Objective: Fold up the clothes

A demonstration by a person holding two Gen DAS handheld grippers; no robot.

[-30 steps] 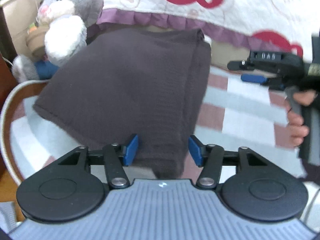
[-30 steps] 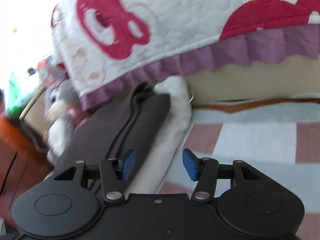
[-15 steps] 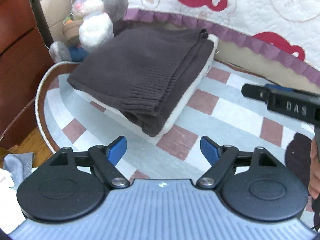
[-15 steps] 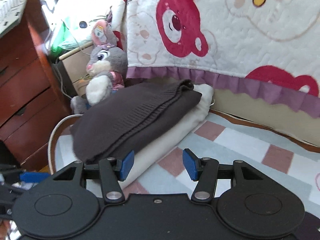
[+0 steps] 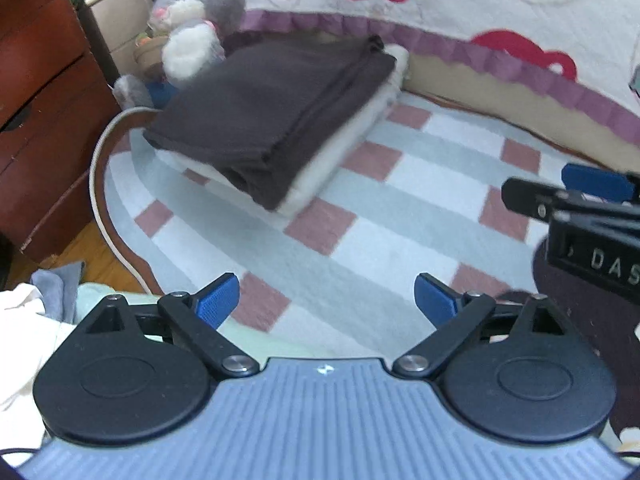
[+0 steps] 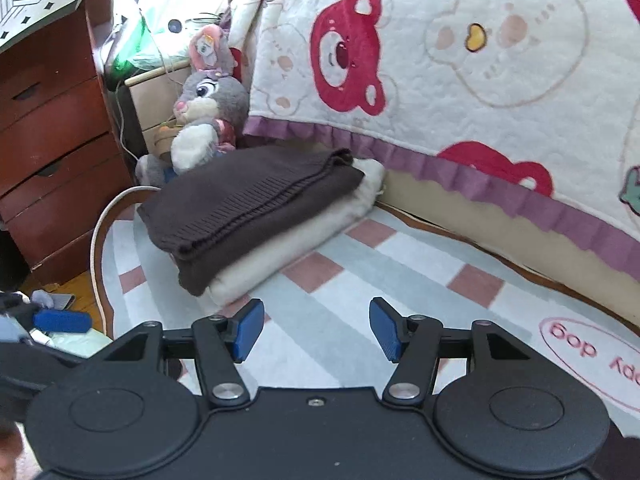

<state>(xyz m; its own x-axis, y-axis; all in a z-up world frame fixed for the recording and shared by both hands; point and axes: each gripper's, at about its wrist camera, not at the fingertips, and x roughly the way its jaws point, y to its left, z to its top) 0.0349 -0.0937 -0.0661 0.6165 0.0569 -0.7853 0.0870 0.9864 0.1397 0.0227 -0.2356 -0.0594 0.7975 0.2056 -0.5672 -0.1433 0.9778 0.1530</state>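
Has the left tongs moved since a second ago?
Yes. The left tongs has backed away from the folded brown sweater: its blue pads were at the sweater's near edge, and now bare checked rug lies between them. They also opened wider.

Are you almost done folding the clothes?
Two look done: the brown sweater lies folded on the cream garment. The left gripper and right gripper are open, holding nothing. Unfolded clothes wait at the left edge.

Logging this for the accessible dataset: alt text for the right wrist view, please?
A folded dark brown sweater lies stacked on a folded cream garment on a checked rug, beside a plush rabbit and a bear-print bedspread. The right gripper hangs open and empty in the foreground.
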